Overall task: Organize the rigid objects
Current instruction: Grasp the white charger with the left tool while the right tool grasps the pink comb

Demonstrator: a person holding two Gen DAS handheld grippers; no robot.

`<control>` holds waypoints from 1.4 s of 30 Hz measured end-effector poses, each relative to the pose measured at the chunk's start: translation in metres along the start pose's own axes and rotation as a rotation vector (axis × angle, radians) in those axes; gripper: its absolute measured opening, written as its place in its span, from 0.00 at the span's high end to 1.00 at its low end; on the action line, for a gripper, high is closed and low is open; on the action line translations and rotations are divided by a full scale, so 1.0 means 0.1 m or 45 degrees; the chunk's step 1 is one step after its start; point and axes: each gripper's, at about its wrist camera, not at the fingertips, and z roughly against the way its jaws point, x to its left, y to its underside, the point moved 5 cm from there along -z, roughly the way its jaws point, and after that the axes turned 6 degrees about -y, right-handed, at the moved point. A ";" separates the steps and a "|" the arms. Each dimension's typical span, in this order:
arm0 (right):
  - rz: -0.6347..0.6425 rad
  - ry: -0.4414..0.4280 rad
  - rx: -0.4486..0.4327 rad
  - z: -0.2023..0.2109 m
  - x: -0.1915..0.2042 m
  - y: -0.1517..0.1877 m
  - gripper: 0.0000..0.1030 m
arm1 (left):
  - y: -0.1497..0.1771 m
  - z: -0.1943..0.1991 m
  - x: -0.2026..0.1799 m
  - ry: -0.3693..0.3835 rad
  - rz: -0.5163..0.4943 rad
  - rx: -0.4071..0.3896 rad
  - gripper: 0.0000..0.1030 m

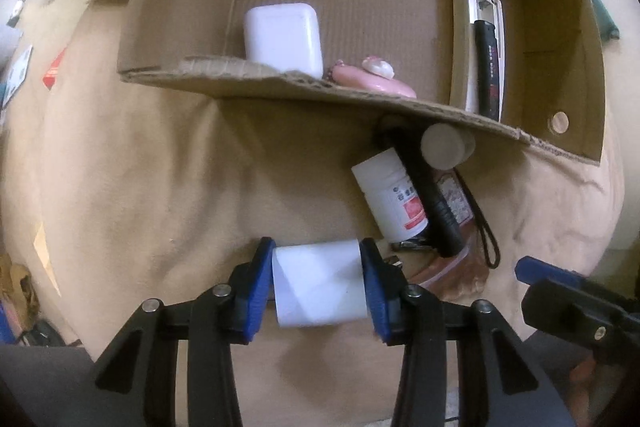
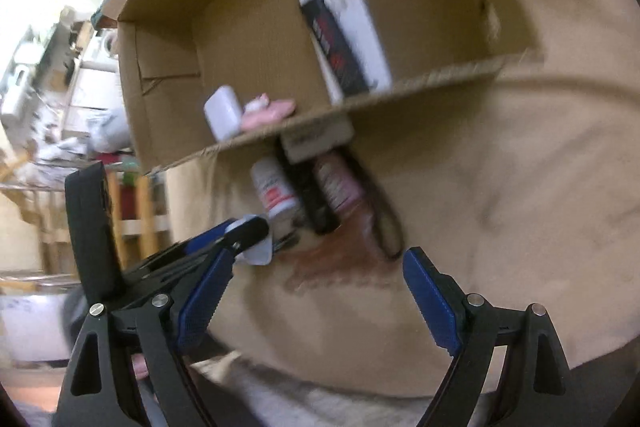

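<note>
Currently left tongs clamped on white translucent cup, held over tan blanket just short of cardboard box. Right tongs spread wide, nothing between. Pile beside box wall: white pill bottle, black flashlight, white cylinder. Inside box: white earbud case, pink item, black lighter.
</note>
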 end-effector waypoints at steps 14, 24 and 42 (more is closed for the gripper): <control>0.075 0.123 0.122 -0.35 0.11 -0.07 0.09 | -0.07 0.12 0.37 -0.189 0.021 -0.052 0.63; 0.380 0.487 0.207 -0.70 0.25 0.08 0.09 | -0.06 0.02 0.16 -0.217 -0.002 -0.057 0.62; 0.041 0.135 0.053 -0.30 0.10 -0.08 0.00 | -0.09 -0.04 0.29 -0.200 0.025 -0.037 0.63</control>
